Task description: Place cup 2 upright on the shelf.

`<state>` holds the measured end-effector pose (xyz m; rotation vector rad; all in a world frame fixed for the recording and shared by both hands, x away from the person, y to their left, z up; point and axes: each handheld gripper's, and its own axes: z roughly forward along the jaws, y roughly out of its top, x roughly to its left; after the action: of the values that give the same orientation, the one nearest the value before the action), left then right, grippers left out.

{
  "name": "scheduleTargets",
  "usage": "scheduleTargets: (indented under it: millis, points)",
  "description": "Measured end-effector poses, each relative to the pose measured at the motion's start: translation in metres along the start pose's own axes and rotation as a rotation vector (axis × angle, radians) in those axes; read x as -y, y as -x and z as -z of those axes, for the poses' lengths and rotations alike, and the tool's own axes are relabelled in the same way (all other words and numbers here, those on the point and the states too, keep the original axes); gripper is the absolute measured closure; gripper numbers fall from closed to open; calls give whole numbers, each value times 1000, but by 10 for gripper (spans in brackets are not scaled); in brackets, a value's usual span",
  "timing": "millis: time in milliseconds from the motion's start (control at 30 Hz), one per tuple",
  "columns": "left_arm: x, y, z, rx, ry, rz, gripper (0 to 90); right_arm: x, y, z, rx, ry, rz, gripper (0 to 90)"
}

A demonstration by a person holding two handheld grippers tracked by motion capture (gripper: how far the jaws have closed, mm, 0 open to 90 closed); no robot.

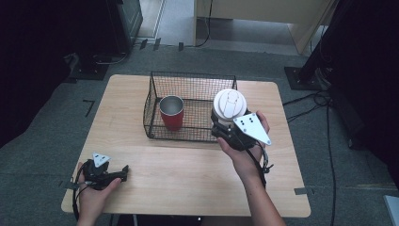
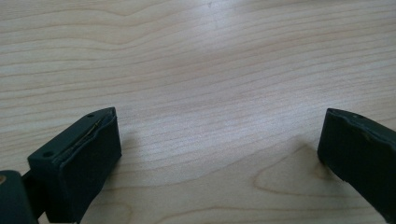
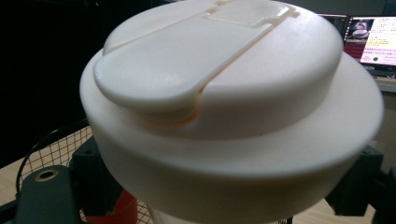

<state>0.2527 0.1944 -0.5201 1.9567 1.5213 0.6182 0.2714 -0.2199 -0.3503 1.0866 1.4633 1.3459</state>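
A white lidded cup is held up over the right part of the black wire basket, with my right gripper shut on its body below the lid. In the right gripper view the cup's white lid looms close, the jaws pressing either side beneath it. A red cup with a metal rim stands upright inside the basket at its left; its red side peeks out under the white cup. My left gripper lies open on the wooden table near the front left corner, its fingers wide apart over bare wood.
The wire basket sits at the table's middle back. Cables and black stand bases lie on the grey floor around the table. A lit monitor shows far off in the right gripper view.
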Motion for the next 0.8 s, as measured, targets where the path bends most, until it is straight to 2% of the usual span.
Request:
scheduleTargets:
  millis: [233, 267, 333, 367, 567, 667, 800]
  points:
    - [0, 0, 0, 0, 0, 0, 1, 3, -1, -21, 17, -16, 10, 162]
    - [0, 0, 0, 0, 1, 0, 1, 5, -1, -29, 22, -20, 4, 162]
    - [0, 0, 0, 0, 1, 0, 1, 6, -1, -32, 23, -24, 0, 162]
    - [0, 0, 0, 0, 0, 0, 1, 9, -2, -42, 26, -31, -4, 162]
    - [0, 0, 0, 0, 0, 0, 1, 15, -3, -62, 26, -45, 4, 162]
    - [0, 0, 0, 0, 0, -1, 1, 17, -3, -70, 27, -50, -18, 162]
    - [0, 0, 0, 0, 0, 0, 2, 20, -2, -83, 28, -75, -20, 162]
